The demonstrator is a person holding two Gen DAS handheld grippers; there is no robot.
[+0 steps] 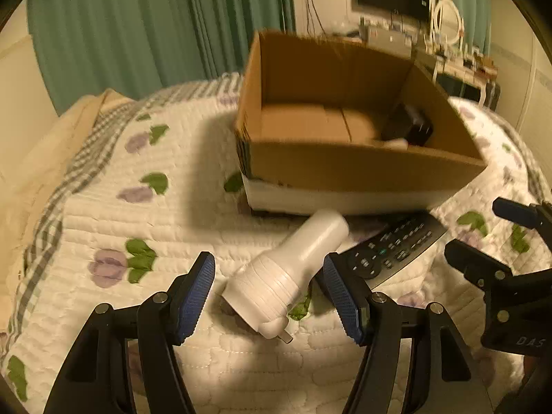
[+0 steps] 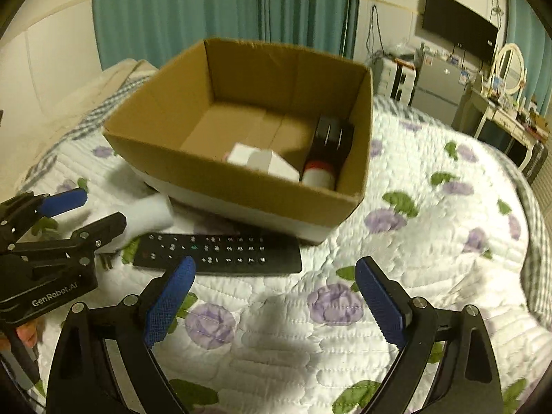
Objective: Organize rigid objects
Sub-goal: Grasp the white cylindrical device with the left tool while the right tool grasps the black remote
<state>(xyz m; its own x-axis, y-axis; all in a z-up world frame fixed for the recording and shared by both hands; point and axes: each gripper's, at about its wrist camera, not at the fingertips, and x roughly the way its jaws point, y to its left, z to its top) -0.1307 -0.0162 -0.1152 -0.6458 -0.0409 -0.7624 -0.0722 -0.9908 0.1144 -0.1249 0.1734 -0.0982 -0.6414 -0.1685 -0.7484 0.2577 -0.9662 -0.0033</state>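
Observation:
A white plastic flashlight-shaped device [image 1: 289, 272] lies on the quilted bed [image 1: 138, 207], in front of an open cardboard box [image 1: 345, 169]. My left gripper [image 1: 269, 289] is open with its blue pads on either side of the device, not touching it. A black remote control [image 1: 393, 248] lies just right of it and also shows in the right wrist view [image 2: 217, 253]. My right gripper [image 2: 276, 293] is open and empty above the quilt, near the remote. The box [image 2: 258, 193] holds a white box [image 2: 262, 162] and a black object with a white cylinder [image 2: 327, 151].
The bed's quilt [image 2: 431, 241] has purple flowers and green leaves. Green curtains [image 2: 224, 7] hang behind. A wall television [image 2: 459, 24], a small fridge [image 2: 438, 86] and a dressing table with a round mirror [image 2: 510, 69] stand at the right.

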